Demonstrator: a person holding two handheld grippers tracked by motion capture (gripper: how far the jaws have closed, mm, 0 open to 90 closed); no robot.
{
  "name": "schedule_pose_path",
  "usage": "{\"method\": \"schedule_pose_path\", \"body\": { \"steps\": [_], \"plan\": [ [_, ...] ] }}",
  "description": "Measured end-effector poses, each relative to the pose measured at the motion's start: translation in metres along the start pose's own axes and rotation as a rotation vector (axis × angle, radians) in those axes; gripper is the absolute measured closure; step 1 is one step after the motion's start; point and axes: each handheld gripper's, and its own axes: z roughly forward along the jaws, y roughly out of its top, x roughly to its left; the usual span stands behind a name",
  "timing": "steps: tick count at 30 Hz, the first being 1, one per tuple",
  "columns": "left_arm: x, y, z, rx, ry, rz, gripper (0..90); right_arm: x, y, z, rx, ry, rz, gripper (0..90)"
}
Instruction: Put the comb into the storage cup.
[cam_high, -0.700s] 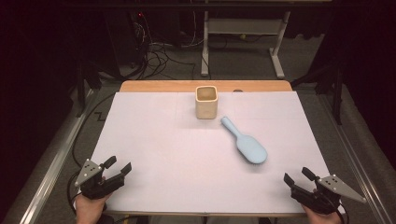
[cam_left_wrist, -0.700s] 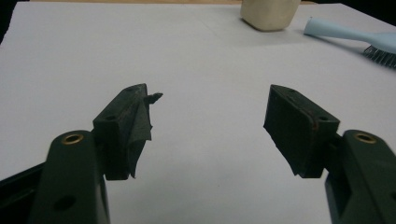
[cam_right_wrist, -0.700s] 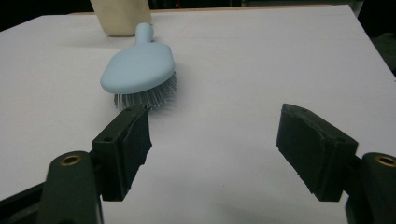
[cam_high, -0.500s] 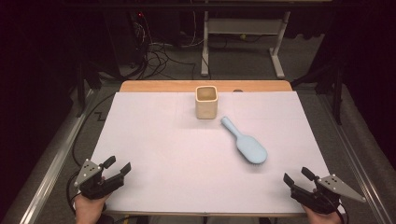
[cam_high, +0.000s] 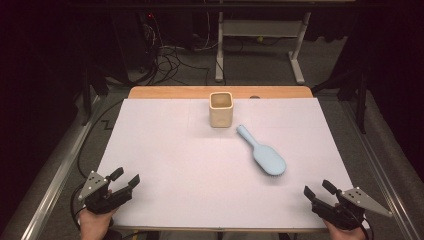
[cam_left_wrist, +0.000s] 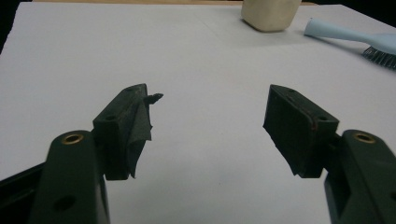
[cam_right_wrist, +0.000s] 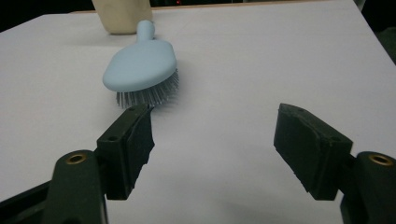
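A light blue brush (cam_high: 263, 153) is seen lying on the white table (cam_high: 165, 150), bristles down, with its smooth oval back turned up. A short rounded handle is carried at one end, and grey bristles are shown under the head in the right gripper view (cam_right_wrist: 140, 70). The handle is pointed toward a cream cup (cam_high: 220, 109), which stands upright just beyond it, near but apart. The cup is square with rounded corners.

The left gripper (cam_high: 126, 179) is held at the near edge of the table, well apart from the brush and to its left; its jaws are spread, with nothing between them (cam_left_wrist: 210, 126). The right gripper (cam_high: 319, 190) is held nearer the brush, on the near side of its head; its jaws are likewise parted wide and nothing is gripped (cam_right_wrist: 212, 140).
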Motion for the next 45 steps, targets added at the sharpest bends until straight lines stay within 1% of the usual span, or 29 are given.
{"method": "schedule_pose_path", "body": {
  "steps": [5,9,10,11,12,13,18,21,22,23,25,27,32,34,39,45],
  "plan": [
    [0.000,0.000,-0.001,-0.001,-0.001,0.001,32.5,0.000,0.000,-0.002,-0.001,-0.007,0.000,29.7],
    [0.000,0.000,0.000,0.000,-0.005,-0.001,32.5,0.001,0.001,-0.003,-0.001,-0.006,-0.010,29.3],
    [0.000,0.000,0.000,-0.001,-0.007,0.001,32.5,0.002,0.002,-0.003,-0.002,-0.007,-0.022,28.9],
    [-0.001,0.001,0.000,0.000,-0.011,0.007,32.5,0.004,0.003,-0.004,-0.009,-0.017,-0.026,28.8],
    [-0.001,0.001,0.000,0.000,-0.011,0.007,32.5,0.004,0.003,-0.004,-0.009,-0.017,-0.026,28.8],
    [-0.002,0.001,0.000,-0.001,-0.013,0.007,32.4,0.005,0.004,-0.006,-0.027,-0.025,-0.029,28.9],
    [-0.002,0.001,-0.001,-0.003,-0.014,0.010,32.7,0.009,0.008,-0.006,-0.039,-0.007,-0.024,30.1],
    [-0.002,0.001,-0.001,-0.003,-0.014,0.008,32.7,0.011,0.014,-0.005,-0.056,0.020,-0.009,29.7],
    [-0.002,0.001,-0.001,-0.003,-0.014,0.008,32.6,0.011,0.014,-0.005,-0.056,0.020,-0.009,29.7],
    [-0.002,0.001,-0.001,-0.005,-0.017,0.009,32.5,0.012,0.016,-0.003,-0.059,0.026,-0.001,27.9],
    [-0.002,0.001,-0.001,-0.004,-0.016,0.010,32.4,0.012,0.019,-0.001,-0.052,0.022,0.001,26.8],
    [-0.002,0.001,-0.001,-0.004,-0.016,0.010,32.4,0.012,0.020,0.001,-0.049,0.031,0.009,27.1],
    [-0.002,0.001,-0.001,-0.004,-0.016,0.007,32.4,0.012,0.023,0.007,-0.049,0.032,0.015,26.5],
    [-0.002,0.001,-0.001,-0.002,-0.016,0.006,32.4,0.013,0.027,0.010,-0.054,0.044,0.018,26.6],
    [-0.002,0.001,-0.001,-0.002,-0.019,0.009,32.4,0.016,0.032,0.017,-0.055,0.048,0.014,26.7],
    [-0.002,0.001,-0.001,-0.002,-0.017,0.008,32.4,0.022,0.040,0.029,-0.051,0.067,0.000,27.0]
  ]
}}
